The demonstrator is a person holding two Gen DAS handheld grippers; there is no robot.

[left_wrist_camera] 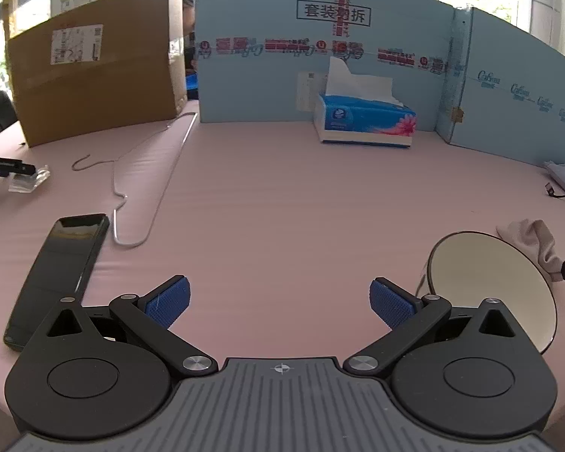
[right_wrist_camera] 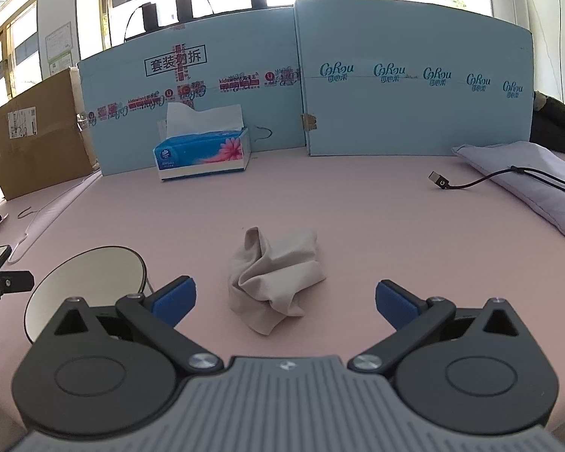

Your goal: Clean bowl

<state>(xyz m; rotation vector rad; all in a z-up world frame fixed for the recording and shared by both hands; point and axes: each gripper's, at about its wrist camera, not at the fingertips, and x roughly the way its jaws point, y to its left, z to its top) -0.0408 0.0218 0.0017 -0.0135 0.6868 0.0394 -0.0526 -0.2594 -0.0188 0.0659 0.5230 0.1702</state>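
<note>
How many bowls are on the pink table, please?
1. A single white round bowl with a thin dark rim stands on the pink table, left of the crumpled beige cloth and beside the open right tongs. None seems hidden.

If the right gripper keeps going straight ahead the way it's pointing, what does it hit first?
Most likely the crumpled cloth, lying on the table straight ahead of the open right gripper, though height above the table is unclear.

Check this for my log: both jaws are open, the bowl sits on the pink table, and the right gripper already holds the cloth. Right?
Not quite. The right gripper holds nothing: its jaws are open and the cloth lies crumpled on the table ahead of them, as the right wrist view shows. The rest stands: the left gripper is open too, and the bowl sits on the table.
</note>
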